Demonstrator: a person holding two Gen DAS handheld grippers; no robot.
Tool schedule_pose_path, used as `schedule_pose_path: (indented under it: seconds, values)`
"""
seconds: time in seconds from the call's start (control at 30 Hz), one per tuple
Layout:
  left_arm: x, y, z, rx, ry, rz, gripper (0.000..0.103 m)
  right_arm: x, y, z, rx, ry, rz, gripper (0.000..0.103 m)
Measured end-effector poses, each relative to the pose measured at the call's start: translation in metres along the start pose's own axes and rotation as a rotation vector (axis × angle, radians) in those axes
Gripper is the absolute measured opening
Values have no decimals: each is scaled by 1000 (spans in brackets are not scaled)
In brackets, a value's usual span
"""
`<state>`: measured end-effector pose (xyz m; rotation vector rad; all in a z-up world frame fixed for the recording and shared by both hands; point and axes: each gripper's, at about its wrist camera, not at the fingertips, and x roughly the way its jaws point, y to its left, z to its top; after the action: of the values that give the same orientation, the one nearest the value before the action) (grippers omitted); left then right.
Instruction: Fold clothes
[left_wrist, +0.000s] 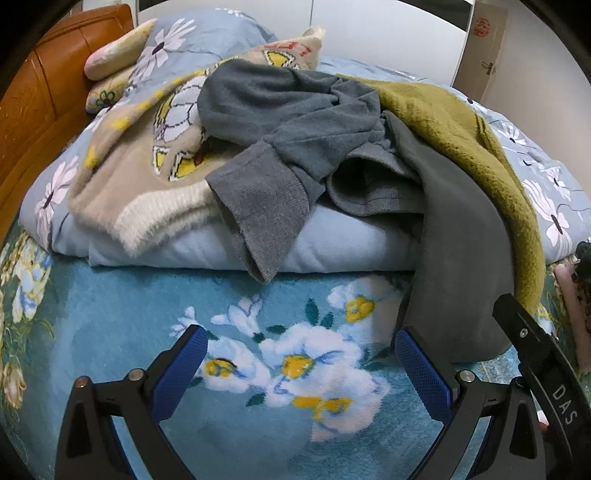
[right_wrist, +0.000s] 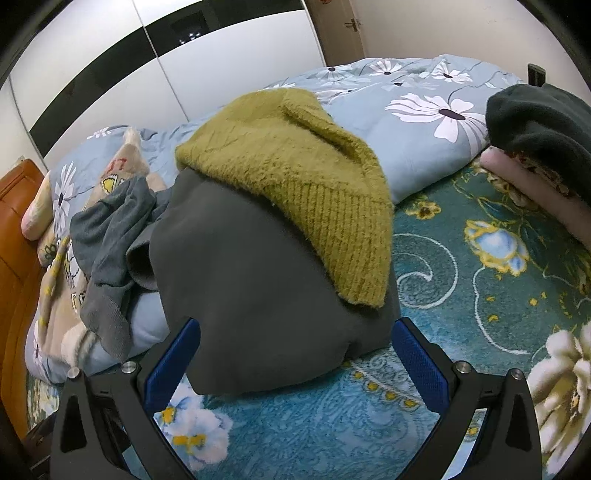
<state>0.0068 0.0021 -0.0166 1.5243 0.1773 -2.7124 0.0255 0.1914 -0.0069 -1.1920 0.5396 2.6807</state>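
You are in a bedroom of a home. You look across a bed covered by a teal floral blanket (left_wrist: 122, 295), with a folded pale blue quilt (right_wrist: 424, 122) printed with white daisies lying on it. An orange-brown headboard (left_wrist: 44, 110) stands at the left end of the bed, and a pillow (left_wrist: 110, 55) leans near it. Loose clothes lie heaped on the quilt: a mustard sweater (right_wrist: 295, 177), a grey top (left_wrist: 280, 110) and a beige patterned sweater (left_wrist: 147, 155). Behind the bed you see a white wardrobe with a black band (right_wrist: 110, 66) and a door with a lever handle (right_wrist: 354, 24). A stack of folded clothes (right_wrist: 535, 155) sits at the right.
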Motion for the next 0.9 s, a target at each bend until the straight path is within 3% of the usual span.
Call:
schedule_pose_path:
  seconds: [0.9]
  values:
    - [0, -13, 4, 37, 11, -2, 103, 2, 0, 1, 3, 6, 5, 103]
